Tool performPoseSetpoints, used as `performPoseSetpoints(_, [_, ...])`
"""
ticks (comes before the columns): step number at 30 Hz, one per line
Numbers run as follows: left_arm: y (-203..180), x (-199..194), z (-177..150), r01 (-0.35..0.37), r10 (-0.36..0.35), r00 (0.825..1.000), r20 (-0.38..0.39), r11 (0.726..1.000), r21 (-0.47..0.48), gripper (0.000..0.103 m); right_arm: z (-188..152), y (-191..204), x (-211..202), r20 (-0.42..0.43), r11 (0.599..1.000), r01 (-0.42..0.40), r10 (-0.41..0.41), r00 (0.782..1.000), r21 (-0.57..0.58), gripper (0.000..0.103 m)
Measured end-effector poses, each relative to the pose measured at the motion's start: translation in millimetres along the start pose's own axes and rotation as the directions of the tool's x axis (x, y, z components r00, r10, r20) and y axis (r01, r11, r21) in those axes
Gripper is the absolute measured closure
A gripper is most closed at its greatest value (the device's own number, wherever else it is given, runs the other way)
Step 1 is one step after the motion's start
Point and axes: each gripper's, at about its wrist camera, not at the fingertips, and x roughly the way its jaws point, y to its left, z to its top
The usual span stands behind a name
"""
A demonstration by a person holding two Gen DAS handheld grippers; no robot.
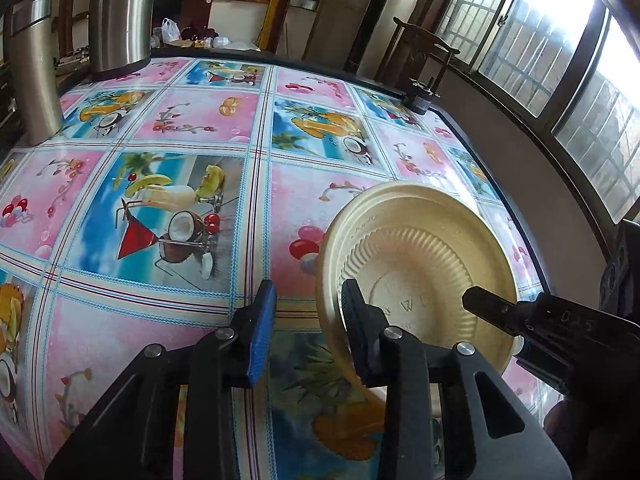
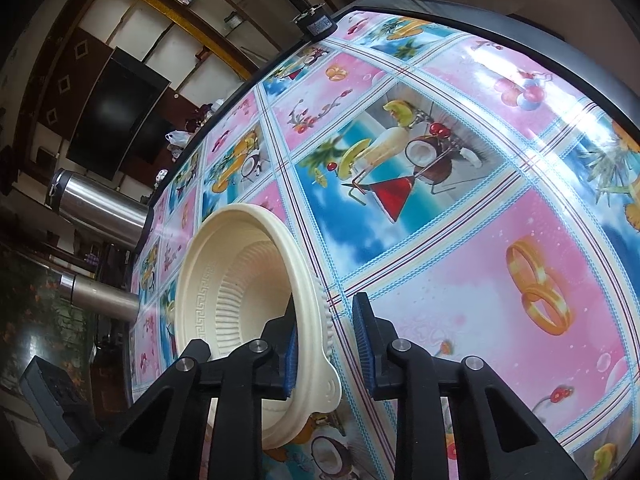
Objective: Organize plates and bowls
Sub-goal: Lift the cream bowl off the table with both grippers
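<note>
Two metal flasks (image 1: 120, 12) standing at a patterned tablecloth (image 1: 160, 120), windows (image 1: 540, 40) curving alongside; left gripper (image 1: 308, 332) spreading open beside a tilted cream bowl (image 1: 420, 248). Right gripper (image 2: 326, 344) straddling the bowl's rim, not clamping; pink cloth lying bare beyond.

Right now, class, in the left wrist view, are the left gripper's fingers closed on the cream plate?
No. The left gripper stands open, the cream plate beside its right finger.

Left wrist view: low over bench (image 1: 248, 208), facing along it toward windows (image 1: 560, 52); roughly level. Right wrist view: close to bench (image 2: 500, 220), strongly rolled, facing across it. Shared: cream bowl (image 1: 424, 252) (image 2: 240, 280), patterned cloth, steel flasks (image 1: 120, 12) (image 2: 100, 204).
</note>
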Motion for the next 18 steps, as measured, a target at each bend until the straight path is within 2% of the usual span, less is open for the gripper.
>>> performPoseSetpoints(11, [-0.8,-0.9,-0.4,0.001,-0.001,1.0,0.004,1.0,0.008,0.073,-1.3,1.9,3.8,0.0,1.0,0.009,-0.009,1.0,-0.011,0.083])
performPoseSetpoints(18, [-1.2,-2.1,-0.1,0.0,0.0,1.0,0.01,1.0,0.008,0.073,-2.5,3.5,7.8,-0.007,0.999,0.037,-0.037,0.999,-0.023,0.082])
